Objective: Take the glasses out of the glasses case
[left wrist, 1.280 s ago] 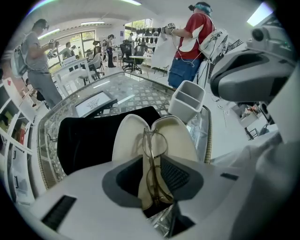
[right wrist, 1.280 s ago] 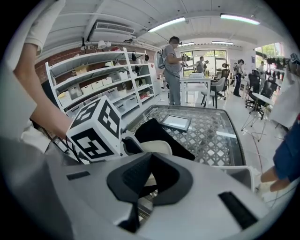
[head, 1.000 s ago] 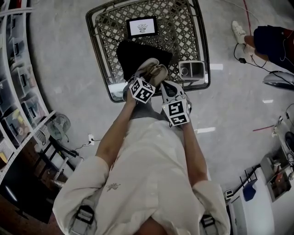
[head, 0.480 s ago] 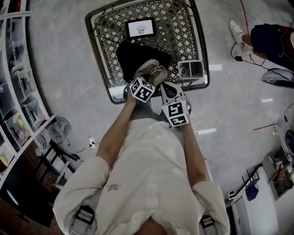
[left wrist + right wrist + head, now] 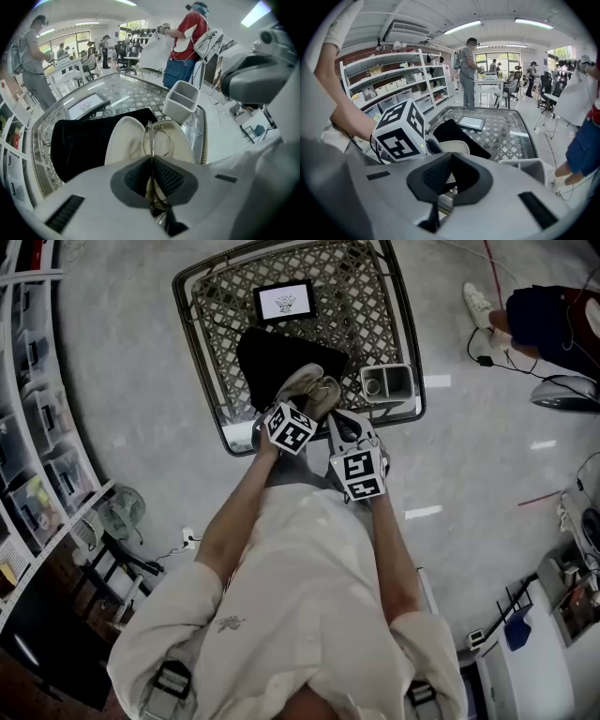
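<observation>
The glasses case (image 5: 124, 140) lies open on a black cloth (image 5: 79, 140), cream lining up. Thin wire-rimmed glasses (image 5: 157, 140) stand on edge over the case. My left gripper (image 5: 151, 176) is shut on their frame, with one lens ring showing past the pads. In the head view both grippers meet at the case (image 5: 309, 388), the left gripper (image 5: 298, 409) just left of the right gripper (image 5: 345, 418). In the right gripper view the right gripper (image 5: 446, 183) is closed on the near rim of the case (image 5: 457, 146), beside the left gripper's marker cube (image 5: 401, 129).
The cloth rests on a glass table with a lattice base (image 5: 202, 352). A tablet (image 5: 284, 301) lies at its far side and a white two-slot bin (image 5: 387, 382) stands at the right edge. Several people and shelves surround the table.
</observation>
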Action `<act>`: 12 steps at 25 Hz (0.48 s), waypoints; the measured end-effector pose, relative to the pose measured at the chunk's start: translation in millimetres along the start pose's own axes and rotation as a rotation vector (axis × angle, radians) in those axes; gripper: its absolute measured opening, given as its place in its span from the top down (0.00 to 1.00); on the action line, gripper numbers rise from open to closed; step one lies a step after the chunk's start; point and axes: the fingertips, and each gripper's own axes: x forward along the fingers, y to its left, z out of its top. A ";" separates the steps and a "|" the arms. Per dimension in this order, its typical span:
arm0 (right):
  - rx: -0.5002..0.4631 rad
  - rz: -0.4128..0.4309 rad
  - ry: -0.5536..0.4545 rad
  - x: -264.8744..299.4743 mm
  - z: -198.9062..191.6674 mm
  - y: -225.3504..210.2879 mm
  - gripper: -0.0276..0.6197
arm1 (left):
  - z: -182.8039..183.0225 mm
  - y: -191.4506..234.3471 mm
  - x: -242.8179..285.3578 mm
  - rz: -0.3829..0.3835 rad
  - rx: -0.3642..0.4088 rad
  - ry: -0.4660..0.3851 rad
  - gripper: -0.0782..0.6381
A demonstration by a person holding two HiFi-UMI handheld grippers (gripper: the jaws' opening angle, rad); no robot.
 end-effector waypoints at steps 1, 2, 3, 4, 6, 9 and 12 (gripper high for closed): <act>-0.001 -0.003 -0.003 -0.1 0.2 -1.2 0.95 | 1.2 0.5 -0.5 0.001 -0.001 -0.004 0.85; -0.002 -0.006 -0.005 -0.5 0.5 -2.0 0.95 | 2.4 0.9 -1.6 0.001 -0.001 -0.008 0.85; -0.002 -0.009 -0.006 -1.1 0.7 -2.5 0.95 | 3.9 1.2 -3.3 0.001 -0.002 -0.013 0.85; -0.001 -0.013 -0.007 -2.0 1.1 -3.1 0.95 | 5.7 1.5 -5.6 0.001 -0.002 -0.019 0.85; 0.003 -0.022 -0.008 -3.9 2.3 -4.8 0.95 | 10.4 2.8 -11.1 0.002 -0.006 -0.036 0.85; 0.004 -0.039 -0.020 -6.0 5.1 -9.2 0.95 | 18.2 5.5 -20.3 0.004 -0.022 -0.068 0.85; 0.004 -0.050 -0.028 -7.7 8.6 -11.8 0.95 | 25.6 6.4 -28.8 0.002 -0.018 -0.097 0.85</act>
